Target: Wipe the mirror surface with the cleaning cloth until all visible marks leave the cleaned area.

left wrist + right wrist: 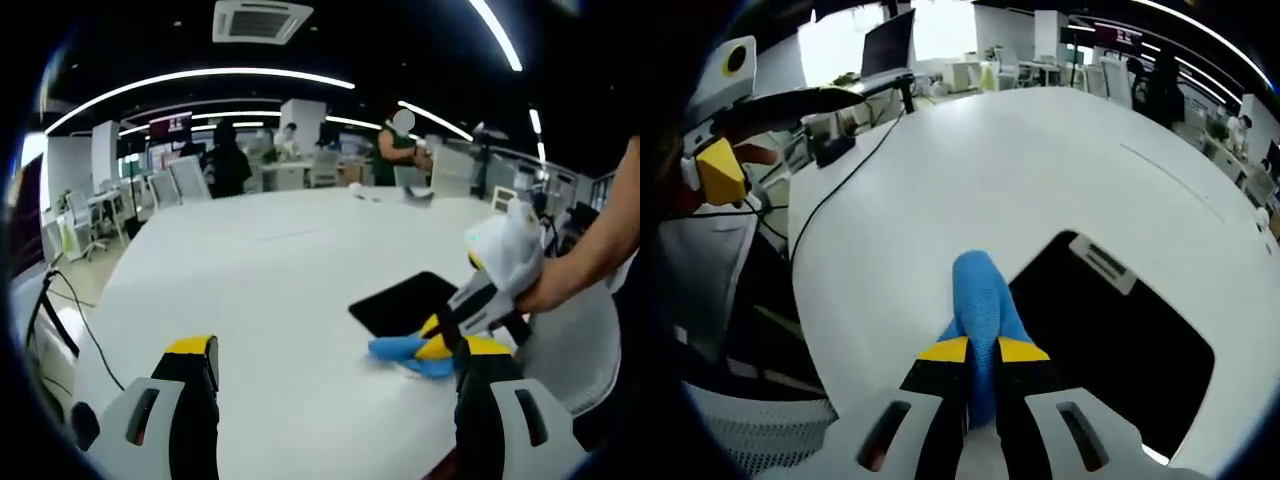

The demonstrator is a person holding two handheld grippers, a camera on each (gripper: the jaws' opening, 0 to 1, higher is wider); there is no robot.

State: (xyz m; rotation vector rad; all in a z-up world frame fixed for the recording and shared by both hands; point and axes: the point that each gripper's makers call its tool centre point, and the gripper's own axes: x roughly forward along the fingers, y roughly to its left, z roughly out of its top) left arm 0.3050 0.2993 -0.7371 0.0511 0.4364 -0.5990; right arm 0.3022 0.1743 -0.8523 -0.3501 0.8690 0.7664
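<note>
We had the blue cleaning cloth (pixel 982 300) clamped in our right gripper (pixel 982 352) at the dark mirror's (pixel 1110 350) near edge on the white table (pixel 990 160), left gripper (pixel 335 365) spread empty, so wiping was barely begun, and the next move called for sweeping onto the glass.

white table (pixel 270 290) | office chairs (pixel 185 180) behind | black cable (pixel 845 180) | monitor (pixel 888 45)

The right gripper (pixel 982 352) covers the near end of the cloth (pixel 980 300); the mirror (pixel 1120 350) is cut off at the view's lower edge.
</note>
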